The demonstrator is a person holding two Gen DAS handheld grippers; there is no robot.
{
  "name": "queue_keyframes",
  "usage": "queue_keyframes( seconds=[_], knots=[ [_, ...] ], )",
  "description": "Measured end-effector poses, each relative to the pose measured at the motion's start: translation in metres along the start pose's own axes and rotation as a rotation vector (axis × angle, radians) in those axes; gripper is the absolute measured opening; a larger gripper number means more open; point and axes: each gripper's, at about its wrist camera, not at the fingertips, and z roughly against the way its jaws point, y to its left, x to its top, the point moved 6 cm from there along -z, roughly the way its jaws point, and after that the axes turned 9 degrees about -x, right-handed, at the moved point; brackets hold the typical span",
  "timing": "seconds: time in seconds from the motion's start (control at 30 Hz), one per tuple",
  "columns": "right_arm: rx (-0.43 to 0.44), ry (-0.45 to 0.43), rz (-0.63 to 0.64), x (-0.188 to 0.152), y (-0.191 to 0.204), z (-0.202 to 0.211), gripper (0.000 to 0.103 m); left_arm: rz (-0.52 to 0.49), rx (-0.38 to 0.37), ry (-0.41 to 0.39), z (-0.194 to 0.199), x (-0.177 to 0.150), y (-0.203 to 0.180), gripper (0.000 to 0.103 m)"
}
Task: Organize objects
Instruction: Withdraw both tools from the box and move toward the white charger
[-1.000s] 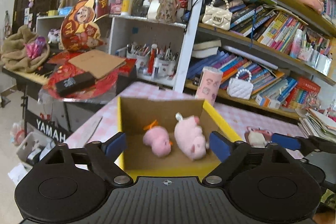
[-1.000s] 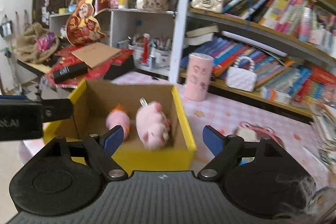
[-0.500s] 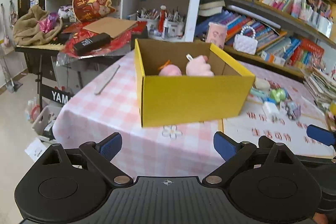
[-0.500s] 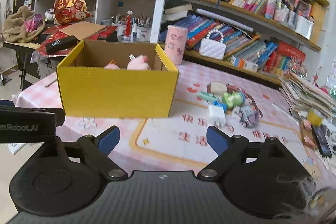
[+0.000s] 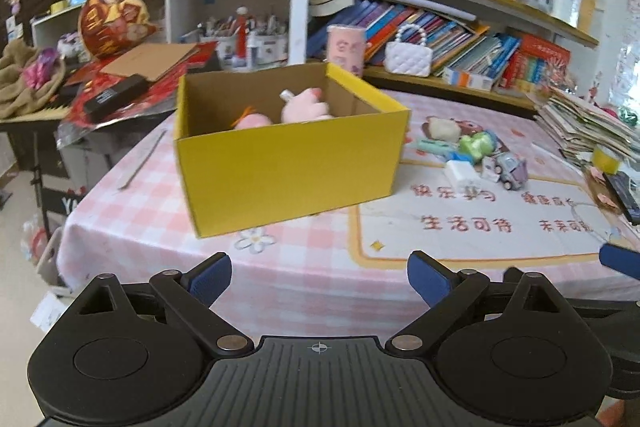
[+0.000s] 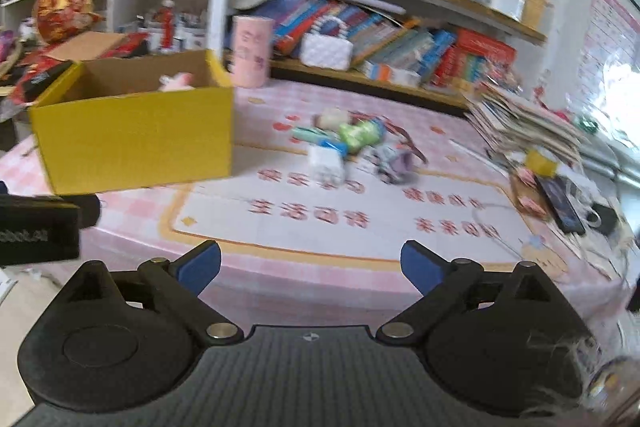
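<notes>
A yellow cardboard box (image 5: 288,163) stands on the pink checked table and holds two pink plush toys (image 5: 304,107). It also shows at the left in the right wrist view (image 6: 136,147). To its right lies a cluster of small toys: a green toy (image 5: 476,145), a white block (image 5: 462,173), a small toy car (image 5: 506,169); the cluster shows in the right wrist view (image 6: 352,147) too. My left gripper (image 5: 319,279) is open and empty, off the table's front edge. My right gripper (image 6: 310,267) is open and empty, also off the front edge.
A pink cylinder (image 5: 346,45) stands behind the box. A paper stack (image 5: 584,127), a yellow tape roll (image 5: 606,159) and a phone (image 6: 560,203) sit at the table's right. Bookshelves fill the back; a cluttered keyboard stand (image 5: 80,99) is at left.
Both grippers have pulled back from over the box to beyond the table's front edge. The right view has swung right toward the small toys. Both stay open.
</notes>
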Motion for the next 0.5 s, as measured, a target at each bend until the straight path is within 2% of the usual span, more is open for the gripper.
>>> queue_keyframes(
  seconds=[0.17,0.27,0.5],
  knots=[
    [-0.054,0.035,-0.024,-0.002,-0.031,-0.017,0.097,-0.024,-0.03,0.006,-0.021,0.008,-0.026,0.096],
    [-0.059,0.063,-0.039,-0.001,-0.048,-0.031,0.097,-0.038,-0.067,0.032,-0.036,0.012,-0.044,0.096],
    [-0.07,0.099,-0.047,0.009,-0.084,-0.068,0.098,-0.05,-0.086,0.088,-0.075,0.023,-0.079,0.096]
  ],
)
